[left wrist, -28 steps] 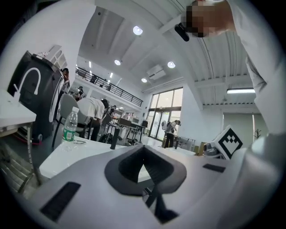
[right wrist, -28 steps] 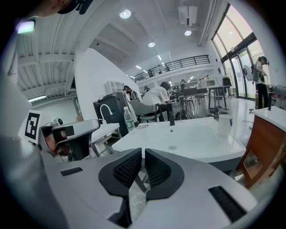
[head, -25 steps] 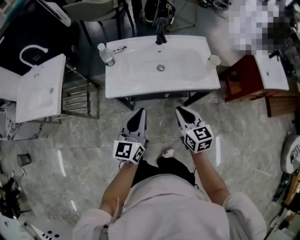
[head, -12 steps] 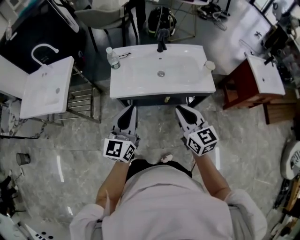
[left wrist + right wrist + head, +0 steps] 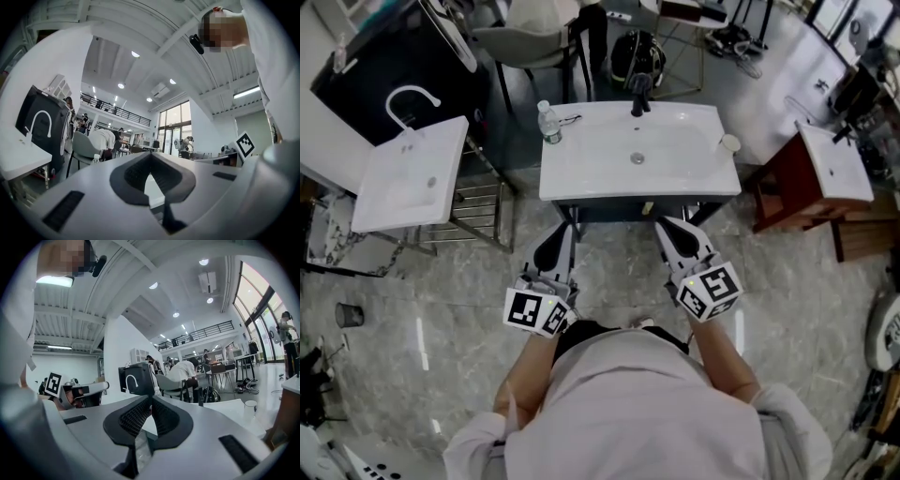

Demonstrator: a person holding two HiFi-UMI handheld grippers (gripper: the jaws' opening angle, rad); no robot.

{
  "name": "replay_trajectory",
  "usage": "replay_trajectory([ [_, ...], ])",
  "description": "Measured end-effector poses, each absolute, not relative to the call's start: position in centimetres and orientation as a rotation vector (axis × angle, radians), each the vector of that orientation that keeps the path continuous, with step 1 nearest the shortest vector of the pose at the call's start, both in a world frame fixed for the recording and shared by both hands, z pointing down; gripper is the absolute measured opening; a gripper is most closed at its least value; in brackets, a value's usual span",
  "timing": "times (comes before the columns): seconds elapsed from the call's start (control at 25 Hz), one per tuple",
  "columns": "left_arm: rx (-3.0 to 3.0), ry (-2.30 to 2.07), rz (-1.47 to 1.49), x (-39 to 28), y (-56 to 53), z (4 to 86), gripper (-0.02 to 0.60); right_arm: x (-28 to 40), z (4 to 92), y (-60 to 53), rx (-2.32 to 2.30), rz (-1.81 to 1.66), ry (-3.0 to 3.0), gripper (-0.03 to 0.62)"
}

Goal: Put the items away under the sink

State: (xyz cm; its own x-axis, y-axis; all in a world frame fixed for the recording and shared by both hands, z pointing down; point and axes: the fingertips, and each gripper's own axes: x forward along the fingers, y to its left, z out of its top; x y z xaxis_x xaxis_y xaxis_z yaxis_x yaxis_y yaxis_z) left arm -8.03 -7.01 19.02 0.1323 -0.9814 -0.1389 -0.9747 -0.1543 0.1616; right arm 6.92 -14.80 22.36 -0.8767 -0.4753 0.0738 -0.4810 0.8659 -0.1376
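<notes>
A white sink (image 5: 675, 159) with a black faucet (image 5: 639, 94) stands ahead of me, and the dark space under it is mostly hidden by the basin. A clear water bottle (image 5: 548, 122) stands on its back left corner, and a pale cup (image 5: 729, 143) on its right rim. My left gripper (image 5: 557, 240) is shut and empty, just short of the sink's front edge. To its right, my right gripper (image 5: 671, 231) is shut and empty at the same distance. The left gripper view shows meeting jaws and the bottle (image 5: 96, 159). The right gripper view shows closed jaws and the cup (image 5: 251, 407).
A second white basin (image 5: 408, 173) rests on a metal rack (image 5: 473, 202) to the left. A red-brown cabinet (image 5: 787, 192) with a basin stands at the right. A chair (image 5: 530, 37) and a dark bag (image 5: 633, 52) stand behind the sink. The floor is grey marble (image 5: 412, 309).
The view has shifted, so the sink now sits further right and lower in the frame. Both grippers have stayed shut, and their tips now lie closer to the sink's front edge.
</notes>
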Motion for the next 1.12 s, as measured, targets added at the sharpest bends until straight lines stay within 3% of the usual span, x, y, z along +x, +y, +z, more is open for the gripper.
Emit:
replay_trajectory([
  [1.12, 2.384, -2.002, -0.389, -14.2, -5.3, 17.3, 0.003, 3.1, 20.6, -12.7, 0.875, 0.177, -2.964, 0.043],
])
